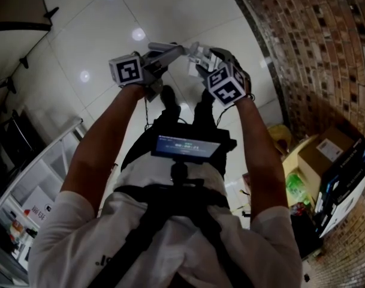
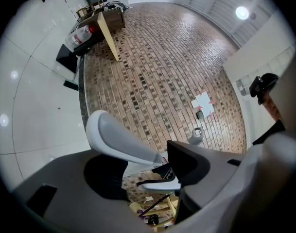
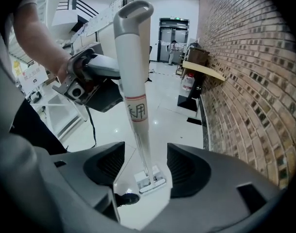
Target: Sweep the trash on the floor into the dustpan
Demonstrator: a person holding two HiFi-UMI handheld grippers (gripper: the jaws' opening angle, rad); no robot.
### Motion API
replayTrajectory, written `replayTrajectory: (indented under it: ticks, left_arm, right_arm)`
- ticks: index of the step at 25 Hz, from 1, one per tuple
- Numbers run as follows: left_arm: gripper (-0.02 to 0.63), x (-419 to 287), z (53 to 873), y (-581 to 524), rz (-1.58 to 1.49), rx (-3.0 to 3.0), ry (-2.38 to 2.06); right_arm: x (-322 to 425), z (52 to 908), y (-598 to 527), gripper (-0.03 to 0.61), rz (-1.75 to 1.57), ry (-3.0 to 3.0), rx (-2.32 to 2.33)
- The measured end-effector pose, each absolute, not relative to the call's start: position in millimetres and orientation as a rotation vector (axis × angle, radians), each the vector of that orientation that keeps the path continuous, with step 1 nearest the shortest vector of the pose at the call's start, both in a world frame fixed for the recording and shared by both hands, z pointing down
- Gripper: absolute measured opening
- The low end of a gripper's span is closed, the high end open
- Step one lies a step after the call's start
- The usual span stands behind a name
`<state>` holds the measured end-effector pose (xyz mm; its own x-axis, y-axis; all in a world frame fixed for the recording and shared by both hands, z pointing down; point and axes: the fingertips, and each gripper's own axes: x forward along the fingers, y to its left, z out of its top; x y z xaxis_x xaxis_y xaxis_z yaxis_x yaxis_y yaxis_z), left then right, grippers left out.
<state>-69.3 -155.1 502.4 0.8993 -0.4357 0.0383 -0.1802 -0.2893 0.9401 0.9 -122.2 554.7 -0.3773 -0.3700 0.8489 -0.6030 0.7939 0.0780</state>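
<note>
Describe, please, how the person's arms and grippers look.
The left gripper and right gripper are grey with dark jaw pads; each carries a white cube with black square markers. A black cable hangs from the left one. The person wears a white short-sleeved shirt.

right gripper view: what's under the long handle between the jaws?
The handle runs down to a white head on the white tile floor, with a dark shoe tip beside it. Anything beneath that head is covered.
</note>
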Motion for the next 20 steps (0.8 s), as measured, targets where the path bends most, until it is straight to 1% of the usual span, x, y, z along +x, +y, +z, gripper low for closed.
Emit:
replayTrajectory:
  ticks: [8, 20]
  left_arm:
    - [0.265, -71.6, 513.6, -145.6, -0.2, 1.899, -0.479]
    - [0.272, -76.9, 511.0, -126.7, -0.179, 1.912, -0.444]
  right_arm:
    - [14.0, 557.8, -102.0, 0.27, 0.348, -1.993, 0.762]
    - [36.8, 549.1, -87.1, 0.27, 0.397, -1.95, 0.887]
